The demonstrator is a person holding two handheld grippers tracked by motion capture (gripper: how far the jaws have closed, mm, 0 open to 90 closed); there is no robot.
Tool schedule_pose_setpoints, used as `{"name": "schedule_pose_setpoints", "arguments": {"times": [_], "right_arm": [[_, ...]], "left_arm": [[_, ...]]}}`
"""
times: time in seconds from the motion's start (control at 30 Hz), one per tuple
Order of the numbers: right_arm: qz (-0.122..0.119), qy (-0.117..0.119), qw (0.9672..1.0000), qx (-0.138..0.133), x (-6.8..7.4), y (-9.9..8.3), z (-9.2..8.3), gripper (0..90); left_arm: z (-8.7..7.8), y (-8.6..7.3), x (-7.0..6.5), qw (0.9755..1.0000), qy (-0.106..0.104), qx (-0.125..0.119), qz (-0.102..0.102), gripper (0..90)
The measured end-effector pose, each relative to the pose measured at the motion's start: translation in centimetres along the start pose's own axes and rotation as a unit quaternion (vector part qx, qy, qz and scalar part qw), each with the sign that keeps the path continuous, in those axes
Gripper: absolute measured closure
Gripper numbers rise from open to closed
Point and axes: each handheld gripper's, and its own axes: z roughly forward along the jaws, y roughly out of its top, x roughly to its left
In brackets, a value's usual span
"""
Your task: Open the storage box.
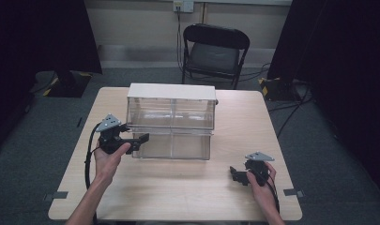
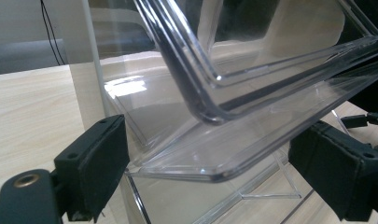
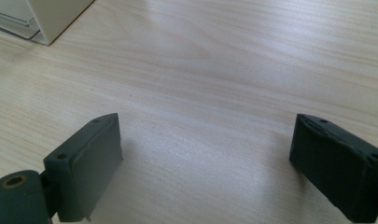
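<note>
A clear plastic drawer unit (image 1: 171,119) with a white top stands in the middle of the wooden table (image 1: 178,187). My left gripper (image 1: 140,139) is at the unit's front left corner, level with the lower left drawer. In the left gripper view it (image 2: 210,163) is open, and the clear front rim of a drawer (image 2: 252,93) lies between the wide-apart jaws without touching either pad. My right gripper (image 1: 235,176) rests low near the table's front right, pointing left. In its own view it (image 3: 205,158) is open over bare wood, with the unit's corner (image 3: 46,18) far off.
A black folding chair (image 1: 215,51) stands behind the table. Dark curtains (image 1: 42,33) hang on both sides, and cables (image 1: 291,108) run across the grey floor. Bare tabletop lies in front of the unit between the two hands.
</note>
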Motion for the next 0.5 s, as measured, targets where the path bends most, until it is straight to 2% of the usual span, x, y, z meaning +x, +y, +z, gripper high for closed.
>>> {"name": "schedule_pose_setpoints", "arguments": {"times": [0.5], "right_arm": [[0.000,0.000,1.0000,0.000,0.00,0.00,0.00,8.4]], "left_arm": [[0.08,-0.22,0.19,1.0000,-0.001,0.001,-0.006,14.9]]}}
